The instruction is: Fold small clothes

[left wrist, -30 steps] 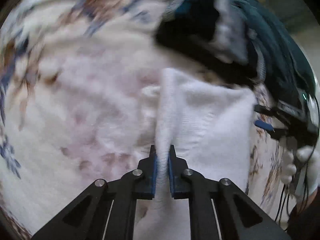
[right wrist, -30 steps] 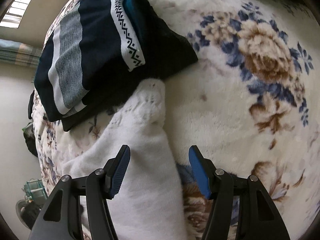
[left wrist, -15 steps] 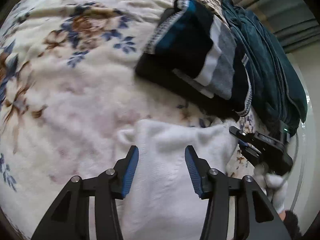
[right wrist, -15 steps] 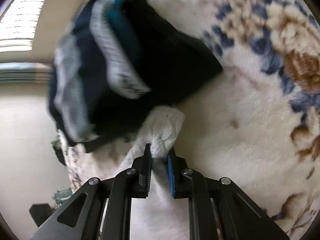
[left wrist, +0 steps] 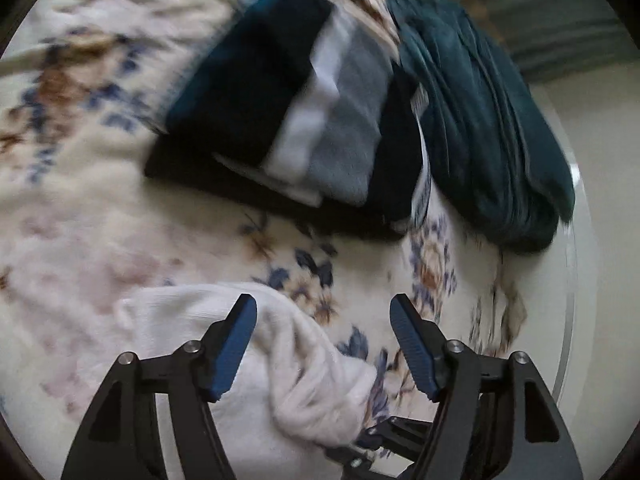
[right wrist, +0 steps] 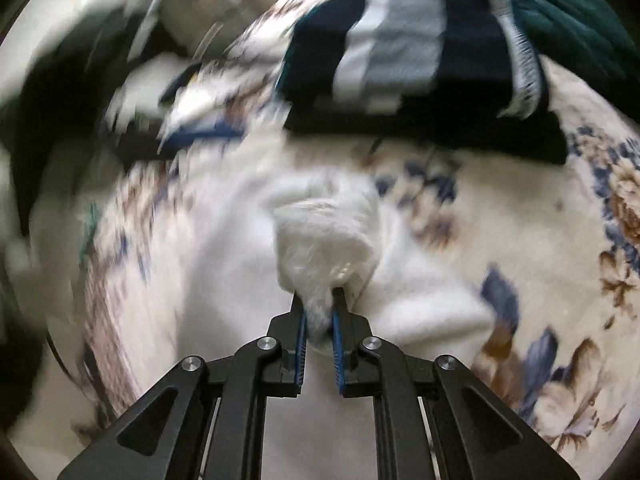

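A white fuzzy garment (left wrist: 288,364) lies on the floral blanket (left wrist: 80,216). In the left wrist view my left gripper (left wrist: 323,320) is open and empty, its jaws spread above the garment's edge. In the right wrist view my right gripper (right wrist: 318,300) is shut on a bunched corner of the white garment (right wrist: 324,236) and holds it lifted over the rest of the cloth. The right gripper's black frame (left wrist: 384,444) shows at the bottom of the left wrist view. Both views are motion-blurred.
A folded stack of navy, grey and white striped clothes (left wrist: 304,120) lies beyond the garment, also in the right wrist view (right wrist: 404,60). A dark teal folded cloth (left wrist: 488,132) lies to its right. The blanket's edge and pale floor (left wrist: 592,200) are at the right.
My left gripper let go of the white garment and opened wide. My right gripper closed on the garment's corner and has carried it back over the cloth, toward the left gripper.
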`<state>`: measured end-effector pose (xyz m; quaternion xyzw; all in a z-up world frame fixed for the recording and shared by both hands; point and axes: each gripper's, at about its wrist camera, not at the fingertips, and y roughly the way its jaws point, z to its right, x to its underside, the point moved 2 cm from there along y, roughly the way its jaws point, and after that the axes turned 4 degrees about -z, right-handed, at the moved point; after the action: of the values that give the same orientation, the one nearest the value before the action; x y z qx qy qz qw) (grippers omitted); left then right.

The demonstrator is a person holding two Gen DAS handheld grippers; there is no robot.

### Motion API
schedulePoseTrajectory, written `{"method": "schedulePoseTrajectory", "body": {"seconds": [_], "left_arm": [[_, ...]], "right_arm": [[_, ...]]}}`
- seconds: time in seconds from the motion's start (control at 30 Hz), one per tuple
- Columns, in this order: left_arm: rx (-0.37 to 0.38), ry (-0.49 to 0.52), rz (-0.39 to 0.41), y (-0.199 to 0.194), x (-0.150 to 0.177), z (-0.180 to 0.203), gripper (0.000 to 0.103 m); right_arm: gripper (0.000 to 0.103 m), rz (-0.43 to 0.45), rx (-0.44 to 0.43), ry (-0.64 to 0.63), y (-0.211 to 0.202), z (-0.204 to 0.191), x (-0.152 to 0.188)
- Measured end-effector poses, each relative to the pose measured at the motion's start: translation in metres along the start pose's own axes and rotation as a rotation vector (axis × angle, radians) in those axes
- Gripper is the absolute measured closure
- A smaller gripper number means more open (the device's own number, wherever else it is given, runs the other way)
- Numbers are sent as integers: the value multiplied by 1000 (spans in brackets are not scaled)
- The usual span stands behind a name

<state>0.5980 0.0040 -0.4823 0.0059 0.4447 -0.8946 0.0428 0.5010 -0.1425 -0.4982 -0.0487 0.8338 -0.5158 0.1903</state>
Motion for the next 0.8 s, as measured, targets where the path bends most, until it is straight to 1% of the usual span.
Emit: {"method": "schedulePoseTrajectory", "body": {"seconds": [0.07,0.1,0.13,0.17,0.2,0.27,0.37,0.4,0.47,0.53,0.57,0.63,0.67,0.7,0.73,0.77,0.8], "left_arm": [[-57,35,-75,28,8,-1,36],[-92,64,-105,40,15,-1,36],[-126,88,-119,47,22,-2,36],[-159,108,-128,53,30,-3,36],[-194,130,-129,56,40,-5,36],[-210,142,-109,54,53,-8,36],[-225,149,-80,46,68,-8,36],[-236,156,-75,45,72,-6,36],[-252,162,-67,41,77,-5,36],[-269,156,-59,42,80,-7,36],[-274,157,-59,41,82,-8,36],[-283,160,-56,39,85,-10,36],[-285,157,-57,38,86,-13,36],[-287,153,-56,37,88,-15,36],[-280,154,-49,38,91,-18,36],[-283,162,-48,40,93,-20,36],[-304,178,-52,45,95,-22,36]], "right_arm": [[88,-27,3,-5,6,-1,8],[83,-51,-24,18,7,3,11],[78,-66,-48,41,5,8,15],[65,-78,-75,71,2,12,16],[60,-77,-104,109,-6,18,20],[60,-59,-154,167,-21,28,23],[60,34,-197,316,-47,53,23],[60,73,-187,388,-54,65,21],[60,103,-151,482,-56,80,12],[60,91,-71,530,-43,87,-5],[60,84,-63,530,-36,84,-19],[60,6,22,510,-12,74,-29],[60,-47,63,490,-1,70,-25],[60,-136,125,447,19,65,-19],[60,-189,170,428,31,62,-11],[60,-205,172,418,36,60,-6],[60,-196,176,408,39,57,-1]]}}
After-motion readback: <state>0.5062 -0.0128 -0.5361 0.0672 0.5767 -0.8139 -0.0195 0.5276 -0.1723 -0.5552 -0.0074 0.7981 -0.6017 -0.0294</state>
